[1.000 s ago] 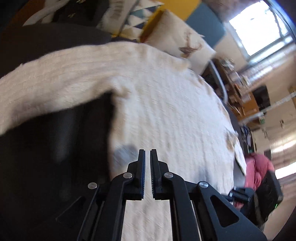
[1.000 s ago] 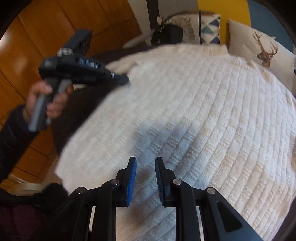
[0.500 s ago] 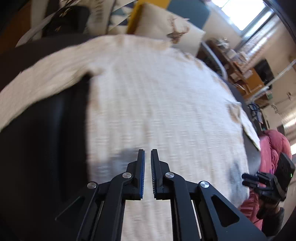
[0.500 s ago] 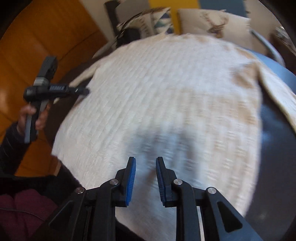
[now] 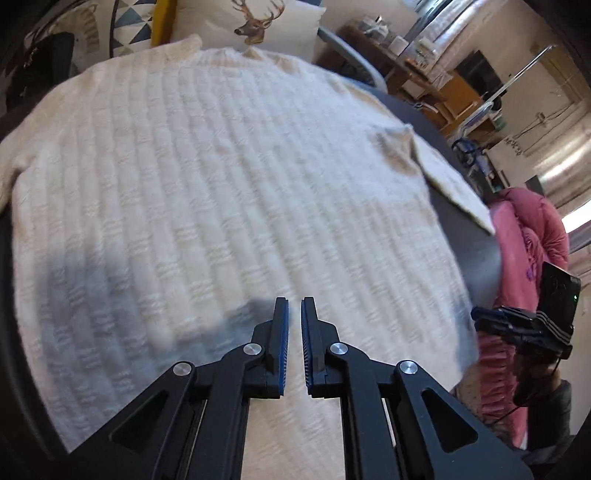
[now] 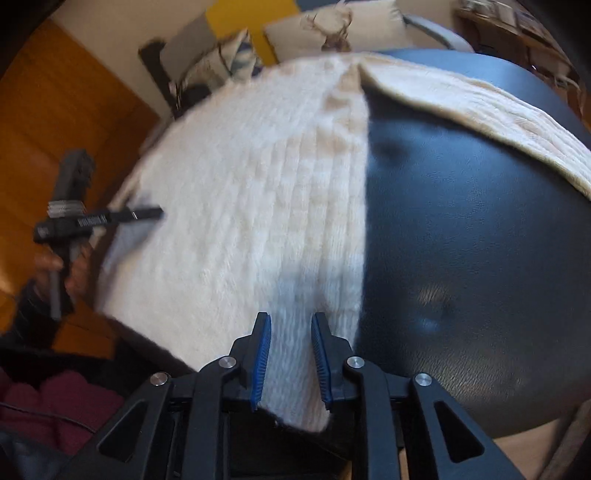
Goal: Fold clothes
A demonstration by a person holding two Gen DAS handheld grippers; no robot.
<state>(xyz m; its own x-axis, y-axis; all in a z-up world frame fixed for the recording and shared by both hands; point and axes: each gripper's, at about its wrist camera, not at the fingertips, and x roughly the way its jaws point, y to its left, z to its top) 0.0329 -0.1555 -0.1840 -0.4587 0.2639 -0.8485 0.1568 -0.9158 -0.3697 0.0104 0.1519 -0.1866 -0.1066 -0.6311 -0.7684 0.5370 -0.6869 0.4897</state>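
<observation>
Left wrist view: my left tongs (image 5: 294, 310) at lower centre, tips narrowly apart, gripping nothing, above the cream knit sweater (image 5: 221, 177) spread over the dark table (image 5: 476, 254); deer cushion (image 5: 258, 26) along the top; pink bedding (image 5: 524, 240) at right edge.
Right wrist view: my right tongs (image 6: 290, 325) at bottom centre, moderately parted over the sweater's hem corner.

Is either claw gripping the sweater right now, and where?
Neither. The left claw and right claw both hover open above the cream sweater, nothing between the fingers.
</observation>
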